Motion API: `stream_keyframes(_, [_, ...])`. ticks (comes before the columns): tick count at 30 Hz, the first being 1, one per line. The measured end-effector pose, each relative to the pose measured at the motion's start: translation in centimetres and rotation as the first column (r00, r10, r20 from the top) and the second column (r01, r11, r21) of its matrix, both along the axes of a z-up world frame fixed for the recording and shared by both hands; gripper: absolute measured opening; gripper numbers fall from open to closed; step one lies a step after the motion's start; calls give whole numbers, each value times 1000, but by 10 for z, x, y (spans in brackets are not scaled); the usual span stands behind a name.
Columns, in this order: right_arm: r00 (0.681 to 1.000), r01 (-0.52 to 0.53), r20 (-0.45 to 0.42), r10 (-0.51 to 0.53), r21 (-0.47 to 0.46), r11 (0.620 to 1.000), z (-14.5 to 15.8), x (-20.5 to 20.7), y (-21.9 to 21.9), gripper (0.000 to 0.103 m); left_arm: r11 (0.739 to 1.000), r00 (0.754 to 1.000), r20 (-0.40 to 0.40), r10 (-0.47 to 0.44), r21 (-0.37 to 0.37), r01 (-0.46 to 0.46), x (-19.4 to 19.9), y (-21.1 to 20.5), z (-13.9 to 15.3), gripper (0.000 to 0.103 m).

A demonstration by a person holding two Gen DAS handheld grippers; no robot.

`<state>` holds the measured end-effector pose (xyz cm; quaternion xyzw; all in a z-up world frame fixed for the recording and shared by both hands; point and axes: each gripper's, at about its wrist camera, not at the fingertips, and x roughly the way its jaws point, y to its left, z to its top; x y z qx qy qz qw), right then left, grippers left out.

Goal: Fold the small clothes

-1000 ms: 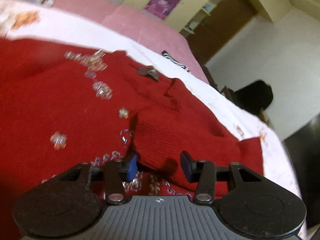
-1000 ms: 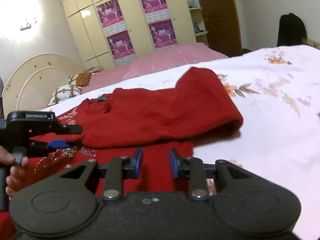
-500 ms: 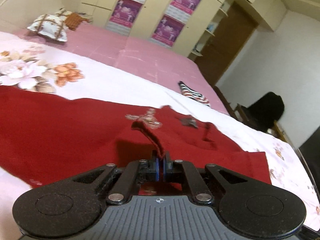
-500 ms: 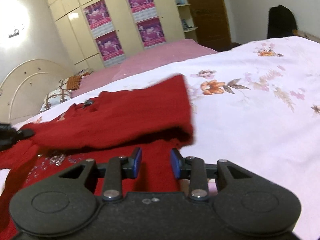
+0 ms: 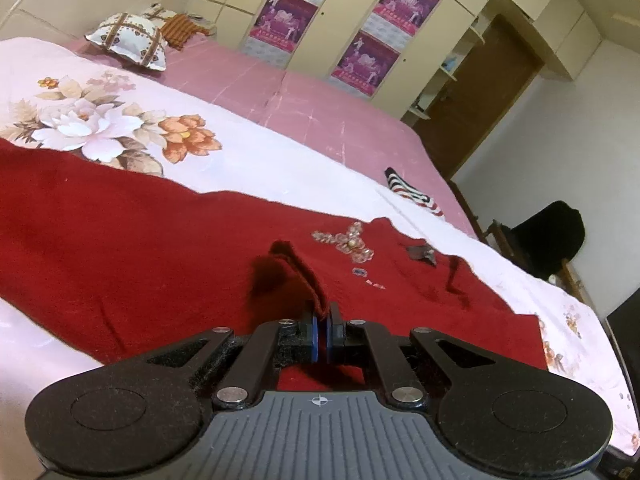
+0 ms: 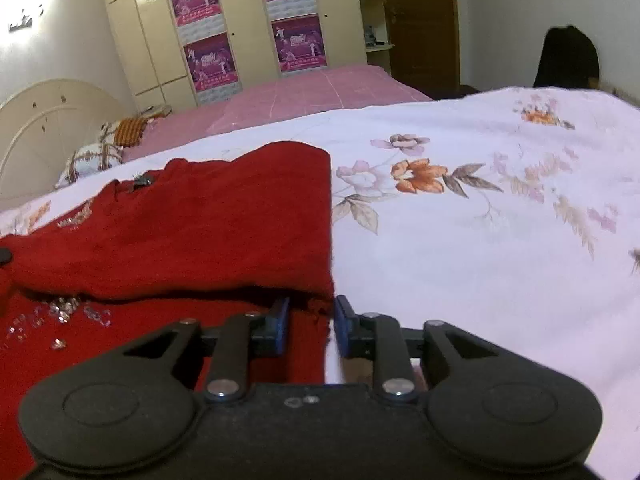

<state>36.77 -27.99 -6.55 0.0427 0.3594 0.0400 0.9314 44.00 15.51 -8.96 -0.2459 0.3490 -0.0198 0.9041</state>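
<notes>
The left claw [image 5: 322, 330] is pinched tight on a raised fold of the red sweater [image 5: 120, 248], its blue pads pressed together with the knit edge standing up between them. From that pinch the cloth rises in a small ridge and then drops back onto the flat body of the garment. Just beyond the ridge sits a cluster of clear beads [image 5: 348, 242] sewn to the front, and past it a small dark tag [image 5: 420, 253] near the neckline.

The right claw [image 6: 308, 322] stands partly open, its pads apart on either side of the sweater's [image 6: 208, 216] lower right corner; the red edge lies between them, and it is not clear whether either pad touches it. A folded-over layer of the sweater lies just ahead of this claw, with loose-looking clear beads [image 6: 60, 312] showing on the layer beneath, off to the left.

The sweater is spread on a bed, on a white bedsheet [image 6: 480, 240] printed with flowers. Beyond the sheet a pink cover [image 5: 304, 108] runs to the far side of the bed, where a patterned pillow [image 5: 128, 40] rests by the headboard. A small striped cloth [image 5: 412, 192] lies at the seam between sheet and cover. Behind the bed stands a cream wardrobe [image 6: 248, 20] with purple posters on its doors, a brown door [image 6: 420, 20] beside it, and a dark chair [image 5: 552, 240] near the wall.
</notes>
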Motion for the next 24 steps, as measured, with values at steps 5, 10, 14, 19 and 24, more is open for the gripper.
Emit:
stream_keyframes(5, [1000, 7, 3, -7, 2, 1000, 0, 3, -2, 15, 1000, 999, -47, -11, 22, 12, 1, -2, -10, 4])
stream_keyframes(10, [1000, -10, 8, 10, -11, 1000, 0, 3, -1, 9, 1000, 999, -39, 0, 15, 0, -6, -2, -13, 4])
stream_keyframes(14, [1000, 0, 16, 1, -6, 1000, 3, 0, -5, 8, 1000, 1000, -27, 2, 20, -1, -12, -4, -10, 4])
stream_keyframes(19, [1000, -2, 19, 2, -7, 1000, 3, 0, -6, 8, 1000, 1000, 5, 17, -3, -17, -25, -5, -2, 4])
stream_keyframes(24, [1000, 1, 8, -1, -14, 1000, -1, 1, -4, 9, 998, 998, -56, 3, 70, 1, -21, -9, -22, 4])
